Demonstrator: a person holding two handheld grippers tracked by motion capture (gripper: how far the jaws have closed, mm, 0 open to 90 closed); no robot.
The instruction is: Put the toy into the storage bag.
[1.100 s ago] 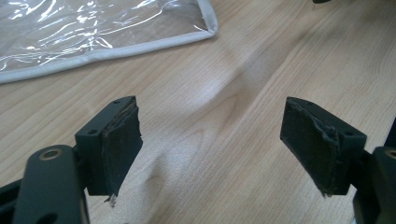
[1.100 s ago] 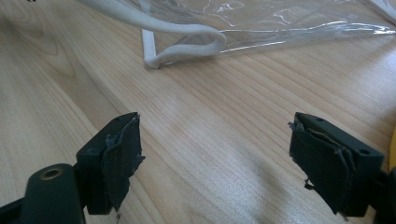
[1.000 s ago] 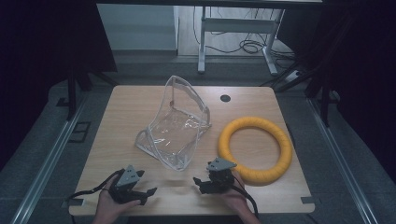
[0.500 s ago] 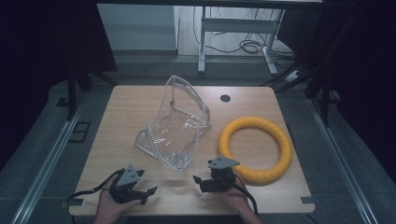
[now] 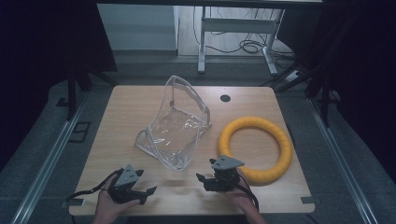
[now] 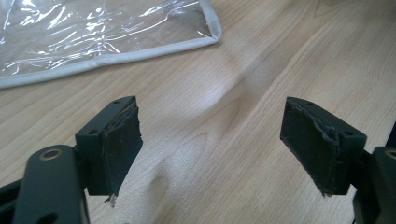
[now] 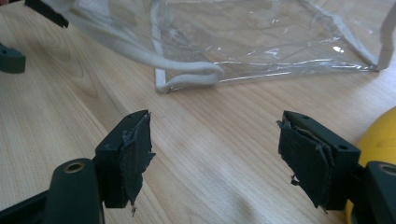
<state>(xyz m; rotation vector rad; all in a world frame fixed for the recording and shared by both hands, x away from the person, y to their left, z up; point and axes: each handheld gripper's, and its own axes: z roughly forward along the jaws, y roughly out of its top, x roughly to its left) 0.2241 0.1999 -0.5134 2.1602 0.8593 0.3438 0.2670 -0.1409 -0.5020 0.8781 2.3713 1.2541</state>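
Left tool (image 5: pixel 148 192) sits at the table's (image 5: pixel 135 102) near edge, toward the near left corner, held in the person's left hand (image 5: pixel 108 205). Jaws spread wide, nothing between them. In the left gripper view only bare wood shows between its pads (image 6: pixel 122 140); pad rubber is frayed at the edges.

Right tool (image 5: pixel 201 180) also at the near edge, about mid-width, grey three-cornered plate on top, held in the right hand (image 5: pixel 238 196). Released too: jaws wide apart, bare wood between them in the right gripper view, pads (image 7: pixel 136 156) torn the same way. Its body is just beside the near-left arc of the yellow ring (image 5: pixel 256 148); can't tell if they touch.

Clear plastic bag (image 5: pixel 175 125), white piping along the seams, stands in the middle of the table, slightly left of centre. Back panel rises tilted toward the far edge, base lies flat on the wood. Its near corner is between the two tools and ahead of both, apart from each. In the left gripper view the piped edge (image 6: pixel 154 49) crosses the top of frame; in the right gripper view a white loop (image 7: pixel 196 74) at the bag's corner lies on the wood ahead of the jaws.

Ring lies flat on the right half of the table, near the right edge, just beside the bag's right side. A sliver of it (image 7: pixel 380 140) shows behind the right-hand jaw in the right gripper view.

Small black round fitting (image 5: pixel 225 98) sits near the far edge.
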